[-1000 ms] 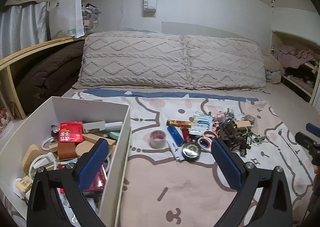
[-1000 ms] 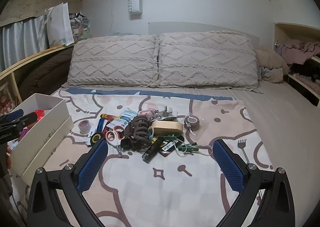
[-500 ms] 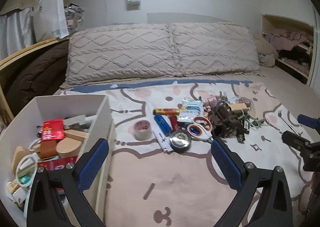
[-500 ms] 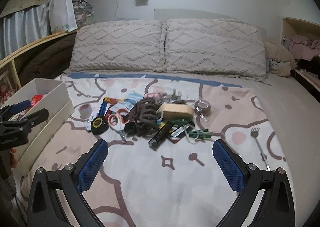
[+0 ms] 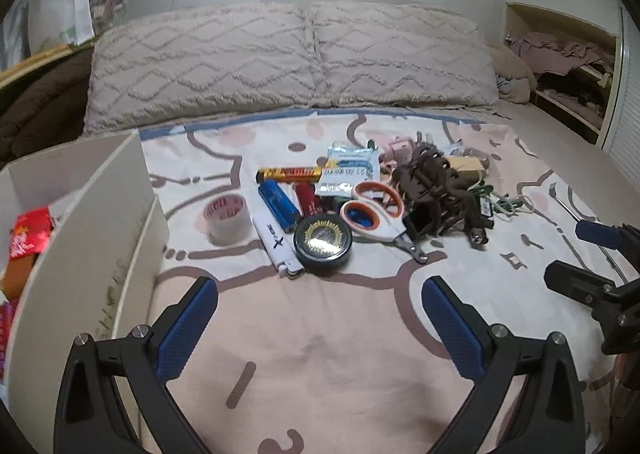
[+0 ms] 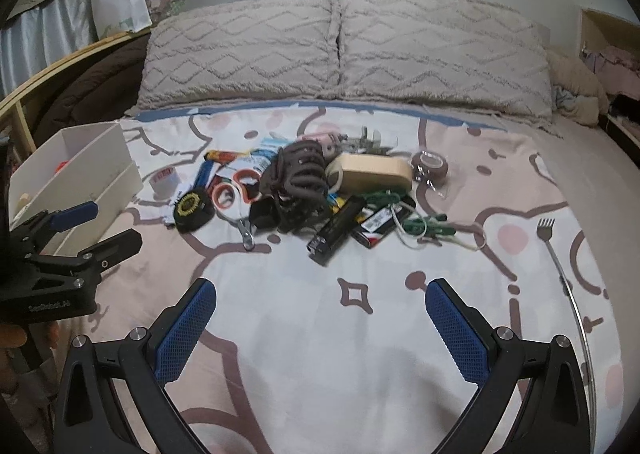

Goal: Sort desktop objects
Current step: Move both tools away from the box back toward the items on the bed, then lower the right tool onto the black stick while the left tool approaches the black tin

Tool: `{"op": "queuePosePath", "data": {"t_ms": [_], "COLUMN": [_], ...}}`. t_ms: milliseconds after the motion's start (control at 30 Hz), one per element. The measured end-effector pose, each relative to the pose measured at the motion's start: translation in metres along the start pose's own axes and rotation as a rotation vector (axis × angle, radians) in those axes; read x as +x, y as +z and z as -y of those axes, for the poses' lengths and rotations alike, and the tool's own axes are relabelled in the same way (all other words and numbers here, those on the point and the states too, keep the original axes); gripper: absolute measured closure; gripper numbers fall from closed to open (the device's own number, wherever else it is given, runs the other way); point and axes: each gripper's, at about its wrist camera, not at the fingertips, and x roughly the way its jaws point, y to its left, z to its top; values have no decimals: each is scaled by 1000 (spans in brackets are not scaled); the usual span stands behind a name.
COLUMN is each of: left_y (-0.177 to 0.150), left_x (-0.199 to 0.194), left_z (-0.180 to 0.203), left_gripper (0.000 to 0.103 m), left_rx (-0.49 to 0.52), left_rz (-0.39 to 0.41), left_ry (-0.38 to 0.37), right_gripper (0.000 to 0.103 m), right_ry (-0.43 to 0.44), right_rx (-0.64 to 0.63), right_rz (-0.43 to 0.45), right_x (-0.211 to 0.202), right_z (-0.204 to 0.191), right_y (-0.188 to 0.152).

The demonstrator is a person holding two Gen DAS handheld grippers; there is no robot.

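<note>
A pile of small objects lies on the bedspread. In the left wrist view I see a tape roll (image 5: pixel 225 218), a blue lighter (image 5: pixel 278 204), a round black tin (image 5: pixel 322 240), orange-handled scissors (image 5: pixel 376 214) and a brown hair claw (image 5: pixel 436 190). My left gripper (image 5: pixel 320 290) is open and empty, just short of the tin. A white box (image 5: pixel 80 214) with sorted items stands to its left. My right gripper (image 6: pixel 320 290) is open and empty, in front of a black stapler-like bar (image 6: pixel 338 228) and a beige case (image 6: pixel 372 172).
Two pillows (image 6: pixel 340 50) lie behind the pile. A long metal fork-shaped scratcher (image 6: pixel 554 250) lies on the right of the bedspread, and a brown tape roll (image 6: pixel 430 168) beside the case. Shelves with clothes (image 5: pixel 560 66) line the right wall.
Both grippers have moved forward, closer to the pile. The left one has swung right, away from above the white box. Both stay open.
</note>
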Motion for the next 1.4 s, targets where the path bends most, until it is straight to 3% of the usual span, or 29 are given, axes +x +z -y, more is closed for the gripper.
{"op": "queuePosePath", "data": {"t_ms": [433,567,633,700,1033,1200,1333,1400], "left_y": [0,3,5,7,11,13,13,14], "left_x": [38,45,47,50,67,72,74,75], "left_z": [4,5,3,2,-6,-1,-2,-5], "left_gripper": [19,23,23,23,23,23,23,31], "left_rx": [8,5,-5,-15,-51,-27,-30,-43], "left_rz": [-63,-67,-70,-67,-95,-102,-106,-110], "left_ry": [-30,-42,-49,-53,-47,-44,-54,-53], "right_gripper": [0,20,23,36,53,75,79,80], "right_ry": [76,90,111,121,111,82,93,95], "right_rx": [62,86,98,101,124,161,184,185], "right_rz": [-14,-8,-21,-33,-33,-30,-16,-8], "right_x": [35,50,57,63,82,86,84,81], "right_z": [7,10,12,12,9,18,22,21], "right_y": [6,11,11,11,18,14,11,9]}}
